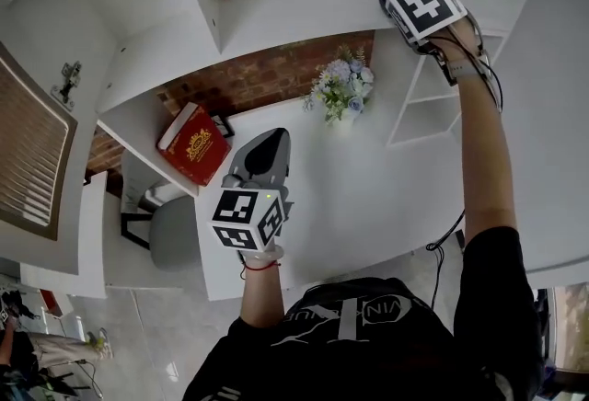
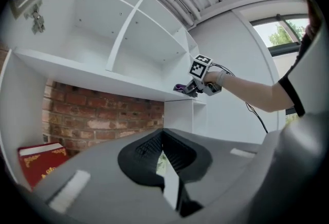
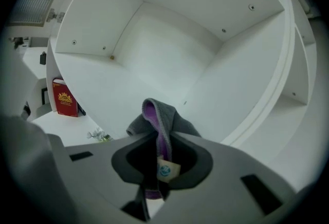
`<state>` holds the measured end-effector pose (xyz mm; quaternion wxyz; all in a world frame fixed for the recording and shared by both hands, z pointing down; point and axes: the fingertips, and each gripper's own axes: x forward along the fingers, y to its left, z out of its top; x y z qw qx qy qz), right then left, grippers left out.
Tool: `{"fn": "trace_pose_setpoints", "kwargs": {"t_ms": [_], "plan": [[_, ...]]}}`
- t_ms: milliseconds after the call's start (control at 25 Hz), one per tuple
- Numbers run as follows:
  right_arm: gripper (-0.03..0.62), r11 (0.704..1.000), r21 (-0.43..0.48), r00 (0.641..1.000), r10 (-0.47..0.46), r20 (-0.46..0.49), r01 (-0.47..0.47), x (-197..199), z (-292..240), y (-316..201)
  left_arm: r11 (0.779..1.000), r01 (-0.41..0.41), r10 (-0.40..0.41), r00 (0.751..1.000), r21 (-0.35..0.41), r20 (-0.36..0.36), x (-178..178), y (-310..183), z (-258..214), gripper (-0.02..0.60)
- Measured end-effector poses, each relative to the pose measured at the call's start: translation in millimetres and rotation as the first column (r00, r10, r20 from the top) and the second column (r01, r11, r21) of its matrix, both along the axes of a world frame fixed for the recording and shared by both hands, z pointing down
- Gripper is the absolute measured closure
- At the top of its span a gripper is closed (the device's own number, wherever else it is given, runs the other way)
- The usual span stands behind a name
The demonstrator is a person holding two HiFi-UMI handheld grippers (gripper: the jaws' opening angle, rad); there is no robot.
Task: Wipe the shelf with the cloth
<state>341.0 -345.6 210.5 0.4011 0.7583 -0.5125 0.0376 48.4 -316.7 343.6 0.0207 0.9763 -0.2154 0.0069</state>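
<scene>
Right gripper (image 3: 157,140): jaws closed on the cloth (image 3: 155,115), pinching it in a narrow fold. The cloth's long axis runs along the jaws. Its folded ridge points forward, past the fingertips, toward the open shelf (image 3: 169,66) compartment ahead. The outer face is grey and the inner face is purple. The trailing end hangs back between the jaws with a small label (image 3: 167,170) on it.

In the left gripper view, the right gripper is raised on an outstretched arm (image 2: 252,95). The cloth's leading end sits at the front edge of the shelf board. No view confirms contact with the board. The compartment's side walls stand well apart from the cloth on both sides.

Left gripper (image 2: 163,138): jaws together, with nothing held between them. In the head view it is held low, in front of the person's body and over the white table (image 1: 386,197). Its jaws point toward the brick wall (image 1: 267,77) beneath the shelf.

Other items:
- A red book (image 1: 193,143) leans to the left of the left gripper.
- A small bunch of flowers (image 1: 342,88) stands ahead of the left gripper and to its right, near the wall.
- In the right gripper view, both appear below and to the left of the cloth.
</scene>
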Motion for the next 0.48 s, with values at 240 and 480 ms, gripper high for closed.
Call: {"fn": "trace_pose_setpoints", "kwargs": {"t_ms": [240, 480], "plan": [[0.537, 0.999, -0.035, 0.999, -0.039, 0.038, 0.04, -12.7, 3.7, 19.7, 0.995, 0.097, -0.097, 0.995, 0.012, 0.008, -26.2, 7.9, -4.3, 0.569], [0.537, 0.965, 0.212, 0.974, -0.185, 0.134, 0.154, -31.2, -14.9, 59.8, 0.989, 0.15, -0.15, 0.989, 0.017, 0.002, -29.9, 28.7, 0.4, 0.569]]}}
